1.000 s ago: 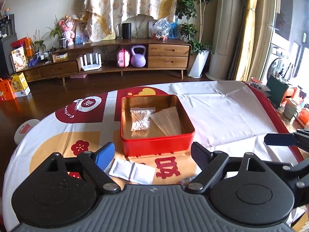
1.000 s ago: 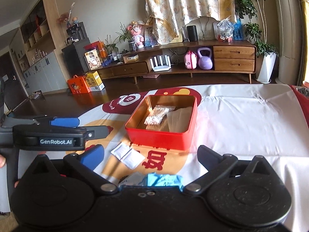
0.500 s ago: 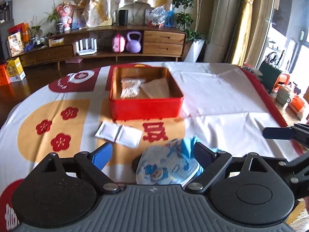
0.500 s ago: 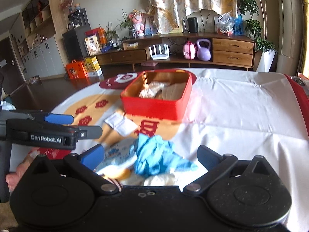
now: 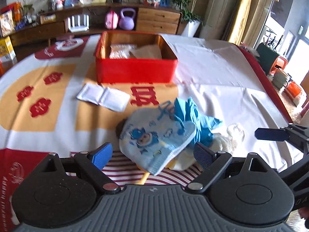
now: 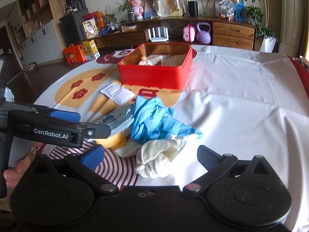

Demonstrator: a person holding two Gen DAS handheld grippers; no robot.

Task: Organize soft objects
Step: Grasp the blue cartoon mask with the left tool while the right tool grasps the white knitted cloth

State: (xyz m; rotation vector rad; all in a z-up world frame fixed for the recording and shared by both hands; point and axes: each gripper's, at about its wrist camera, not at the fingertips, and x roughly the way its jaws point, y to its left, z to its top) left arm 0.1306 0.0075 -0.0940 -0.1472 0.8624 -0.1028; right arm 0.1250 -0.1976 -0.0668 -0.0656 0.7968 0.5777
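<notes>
Left claw [image 5: 153,155]: jaws spread wide with nothing pressed between the pads; the lower edge of the printed cloth lies in the gap, untouched as far as the left wrist view shows.
Right claw [image 6: 149,157]: jaws apart, empty, with the white knitted cloth [image 6: 157,157] lying between and just ahead of the pads.
Person's hand [image 6: 14,171]: grips the handle of the left claw at the left edge of the right wrist view.
Soft pile: a light blue cartoon-printed cloth [image 5: 154,137], crumpled blue gloves [image 6: 154,120] on top, the white knit beneath, a yellow-orange soft item [image 6: 112,141] to the left; all heaped together on the bench [image 6: 241,106].
White sachets [image 5: 104,97]: two joined packets lying flat, between the pile and the tin.
Red tin [image 5: 135,68]: square, open, beyond the sachets, holding a clear bag of white bits and a pale flat packet.
Far: a low wooden sideboard [image 6: 231,31] with a purple kettlebell [image 6: 203,33].
</notes>
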